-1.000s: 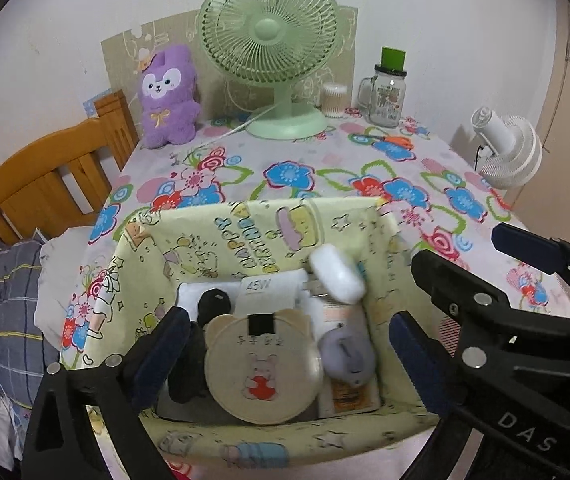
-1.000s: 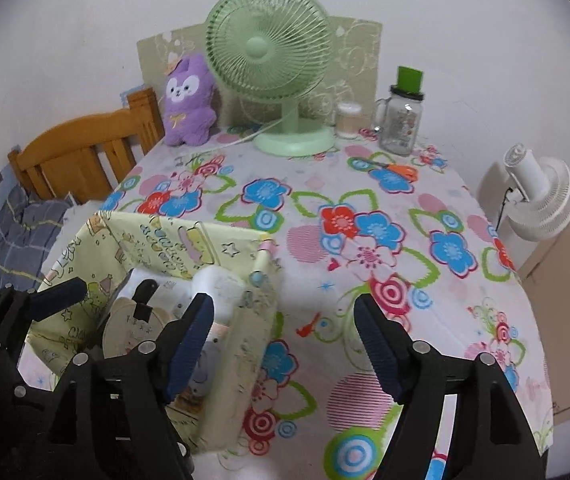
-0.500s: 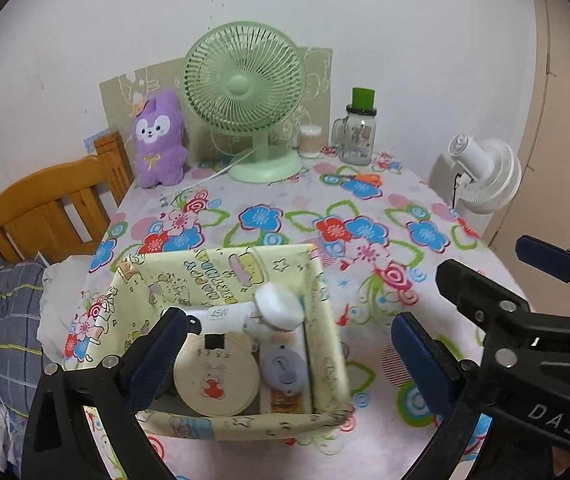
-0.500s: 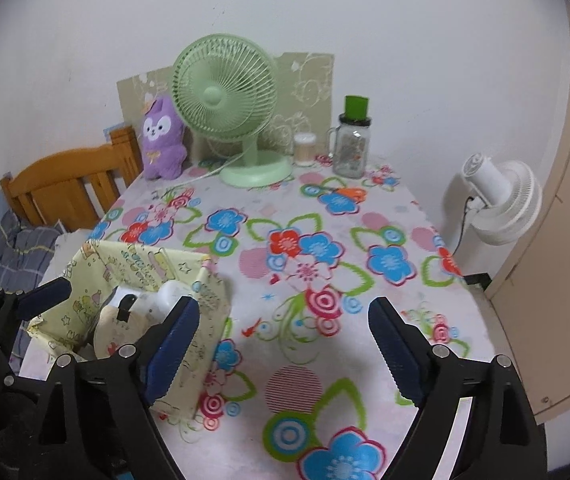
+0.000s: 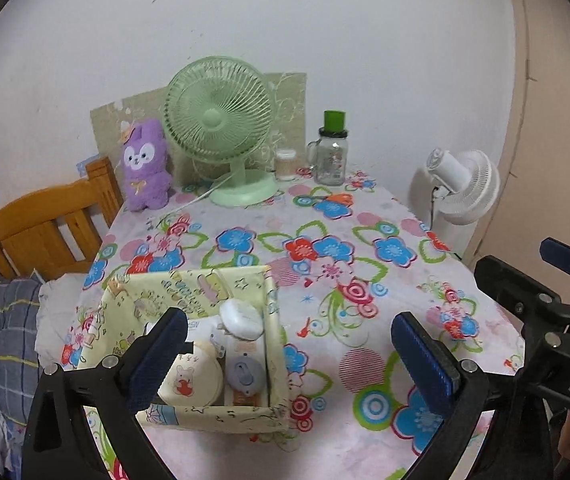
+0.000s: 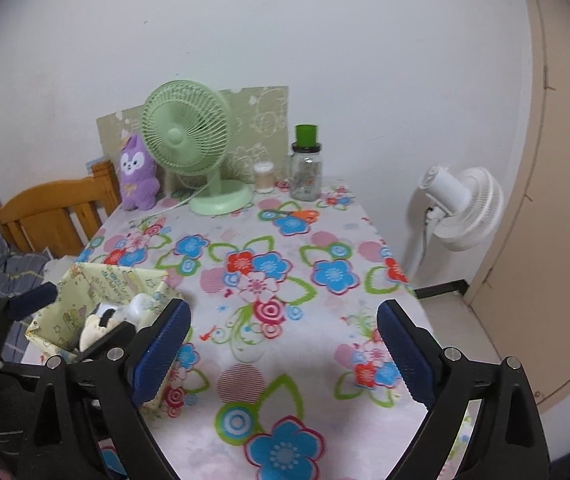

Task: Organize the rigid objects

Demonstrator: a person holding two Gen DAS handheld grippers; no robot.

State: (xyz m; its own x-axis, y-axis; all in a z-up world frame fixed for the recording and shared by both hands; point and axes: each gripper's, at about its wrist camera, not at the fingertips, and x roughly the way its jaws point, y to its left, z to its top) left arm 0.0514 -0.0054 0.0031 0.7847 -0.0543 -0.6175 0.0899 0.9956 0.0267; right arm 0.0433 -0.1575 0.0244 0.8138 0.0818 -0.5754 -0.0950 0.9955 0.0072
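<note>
Fabric box (image 5: 189,360), near-left on table (image 5: 365,248), holds round case (image 5: 191,378), white case (image 5: 241,320) etc.; no loose items visible. Left gripper (image 5: 289,360) & right gripper (image 6: 285,348) spread wide, empty. Task looks approx. done.

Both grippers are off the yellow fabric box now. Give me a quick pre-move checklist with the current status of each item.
1. Left gripper empty, jaws open: ok.
2. Right gripper empty, jaws have just been opening: ok.
3. Yellow fabric box upright on the floral tablecloth: ok.
4. Round bunny case, white earbud case and grey clip inside the box: ok.
5. Loose rigid items left on the cloth near the box: none seen, ok.
6. Box's near outer side: cannot tell.
</note>
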